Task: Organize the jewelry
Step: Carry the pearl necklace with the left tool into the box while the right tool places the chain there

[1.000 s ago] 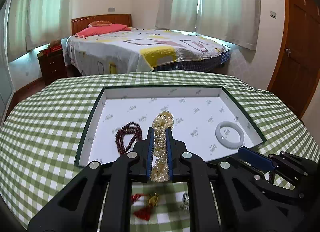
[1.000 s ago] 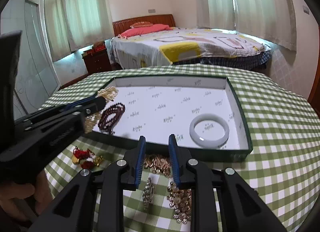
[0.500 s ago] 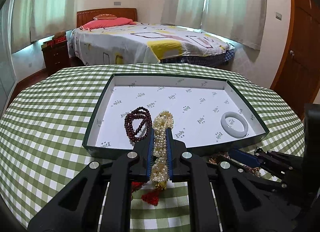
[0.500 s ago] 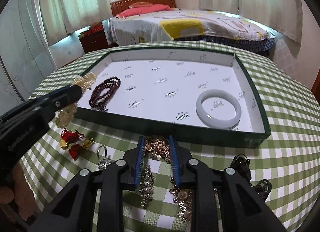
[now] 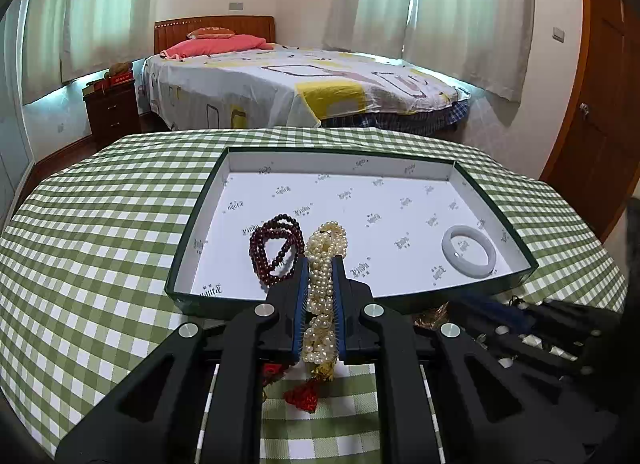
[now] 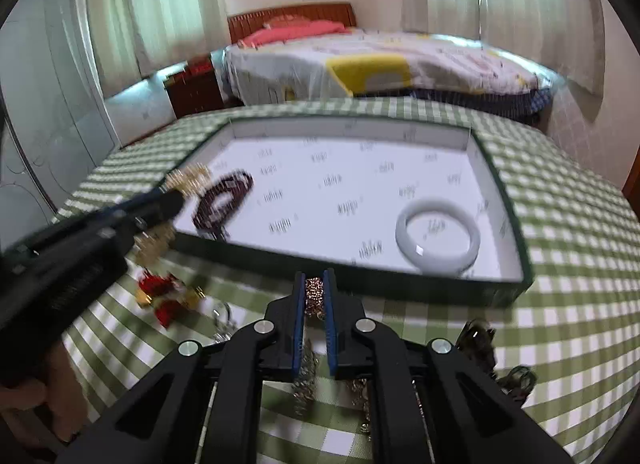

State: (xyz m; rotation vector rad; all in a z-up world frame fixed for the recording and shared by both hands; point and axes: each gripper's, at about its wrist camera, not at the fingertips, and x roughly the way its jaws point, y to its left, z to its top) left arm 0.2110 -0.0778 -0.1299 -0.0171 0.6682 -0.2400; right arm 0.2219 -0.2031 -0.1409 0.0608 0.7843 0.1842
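My left gripper (image 5: 320, 264) is shut on a cream pearl necklace (image 5: 325, 248) and holds it above the near edge of the green tray (image 5: 208, 192). In the tray lie a dark red bead bracelet (image 5: 276, 242) and a white jade bangle (image 5: 469, 251). My right gripper (image 6: 314, 278) is closed on a gold sparkly chain (image 6: 314, 294) just before the tray's near wall (image 6: 400, 280). The tray's contents also show in the right wrist view: red beads (image 6: 224, 202) and the bangle (image 6: 438, 240). The left gripper (image 6: 152, 204) appears there at the left.
A red tassel charm (image 6: 164, 296) and a small ring piece (image 6: 222, 314) lie on the green checked tablecloth (image 5: 100, 224) left of my right gripper. Dark jewelry (image 6: 480, 340) lies at its right. A bed (image 5: 300, 88) stands behind the table.
My right gripper moved forward and down and closed on the gold chain. My left gripper pulled back slightly with the pearls; the tray looks farther away.
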